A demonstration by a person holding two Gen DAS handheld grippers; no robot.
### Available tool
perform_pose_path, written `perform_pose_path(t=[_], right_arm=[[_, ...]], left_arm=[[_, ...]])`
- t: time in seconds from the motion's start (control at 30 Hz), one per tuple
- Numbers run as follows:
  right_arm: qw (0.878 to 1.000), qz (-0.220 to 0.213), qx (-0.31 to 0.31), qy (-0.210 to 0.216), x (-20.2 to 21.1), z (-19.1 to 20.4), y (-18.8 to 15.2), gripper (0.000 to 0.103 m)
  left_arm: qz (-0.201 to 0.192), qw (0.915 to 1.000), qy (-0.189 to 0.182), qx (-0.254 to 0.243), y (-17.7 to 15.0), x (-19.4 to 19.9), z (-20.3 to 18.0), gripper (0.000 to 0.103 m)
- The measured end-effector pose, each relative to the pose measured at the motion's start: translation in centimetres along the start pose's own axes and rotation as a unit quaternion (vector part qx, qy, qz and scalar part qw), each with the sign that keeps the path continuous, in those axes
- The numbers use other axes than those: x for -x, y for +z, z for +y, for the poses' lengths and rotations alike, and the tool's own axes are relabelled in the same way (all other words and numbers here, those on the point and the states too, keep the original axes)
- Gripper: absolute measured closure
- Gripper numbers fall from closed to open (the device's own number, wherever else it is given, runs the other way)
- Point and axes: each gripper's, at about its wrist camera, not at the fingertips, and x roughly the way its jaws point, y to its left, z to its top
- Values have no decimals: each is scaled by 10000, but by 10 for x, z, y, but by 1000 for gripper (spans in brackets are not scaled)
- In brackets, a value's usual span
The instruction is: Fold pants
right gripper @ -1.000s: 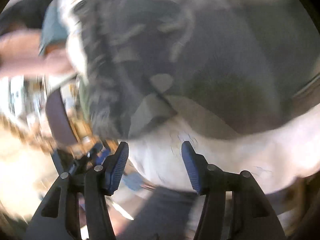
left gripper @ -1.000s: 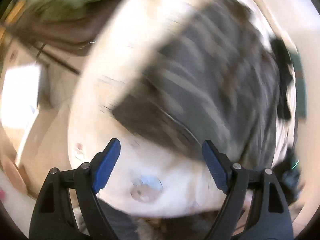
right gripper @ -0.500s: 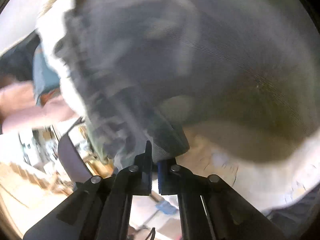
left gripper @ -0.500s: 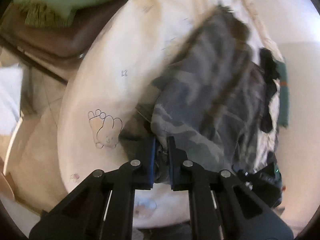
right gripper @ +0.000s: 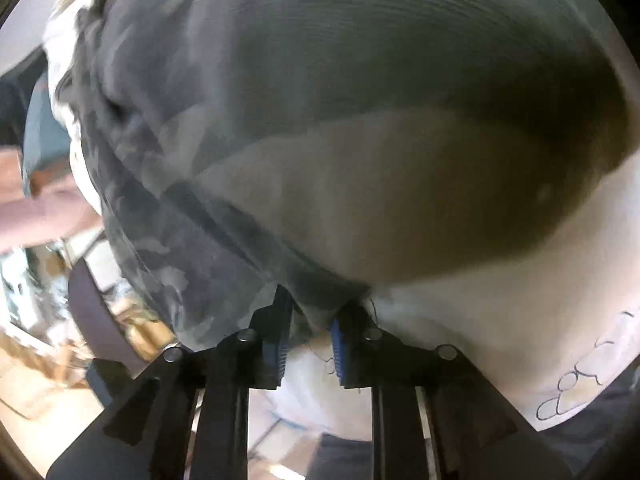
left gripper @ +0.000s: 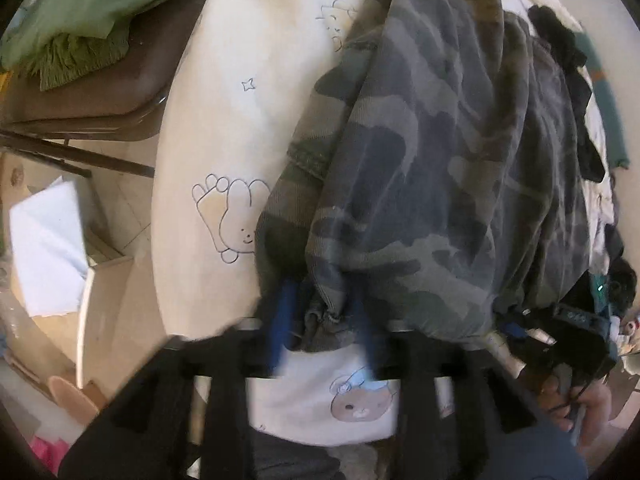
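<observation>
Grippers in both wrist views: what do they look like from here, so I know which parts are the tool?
Both tools match. The left gripper and right gripper have black angular linkage arms with cut-out openings and round silver pivot pins. Their fingers carry blue ribbed pads. No markings are readable.

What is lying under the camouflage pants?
The camouflage pants lie on a cream cartoon-print sheet. What is beneath their middle is covered.

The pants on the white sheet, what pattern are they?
The pants are camouflage in grey, dark and olive-green patches, clearest in the left wrist view.
</observation>
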Motion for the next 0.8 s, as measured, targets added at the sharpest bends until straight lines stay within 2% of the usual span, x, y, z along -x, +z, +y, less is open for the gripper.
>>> perform_pose_path(t=[0.03,0.07,0.17,0.23,0.27,0.37,0.43,0.5,0.53,0.6,0.67,0.7,0.73,0.77,0.8], right_arm=[[9997,144,169,-85,5,3,2,71],[9981,321,458,-260,9,9,2,64],[9918,751,770,-690,30,20,-3,63],[9888,972,973,-582,53,36,1,63],[9875,961,1126,-542,62,45,5,63],[9789,438,1953,-399,96,98,35,63],[9676,-86,2488,-414,107,142,69,63],[9613,-463,2674,-483,109,167,103,63],[9600,-608,2706,-392,108,179,119,63],[9563,-913,2756,-356,104,202,151,63],[9556,-1060,2729,-325,92,216,180,63],[9559,-1083,2704,-373,82,230,183,63],[9555,-1054,2719,-436,71,233,193,63],[9542,-1013,2765,-521,64,236,204,63],[9519,-973,2845,-585,55,241,213,63]], left_arm=[[76,9998,195,-47,0,3,2,57],[117,9995,294,-71,1,8,4,56],[161,9993,328,-77,8,35,13,56],[-136,9993,311,-136,20,58,10,56],[-292,9991,268,-162,29,68,6,52],[-938,9951,91,-295,75,90,-10,44],[-1220,9913,-33,-484,115,90,-27,43],[-1415,9869,-362,-691,150,84,-46,45],[-1445,9850,-456,-830,169,77,-56,45],[-1429,9841,-405,-975,201,59,-74,47],[-1398,9849,-381,-951,230,40,-85,48],[-1364,9858,-411,-889,242,31,-87,48],[-1323,9868,-411,-838,254,21,-89,51],[-1296,9872,-393,-845,263,13,-93,60],[-1279,9869,-421,-888,273,8,-96,63]])
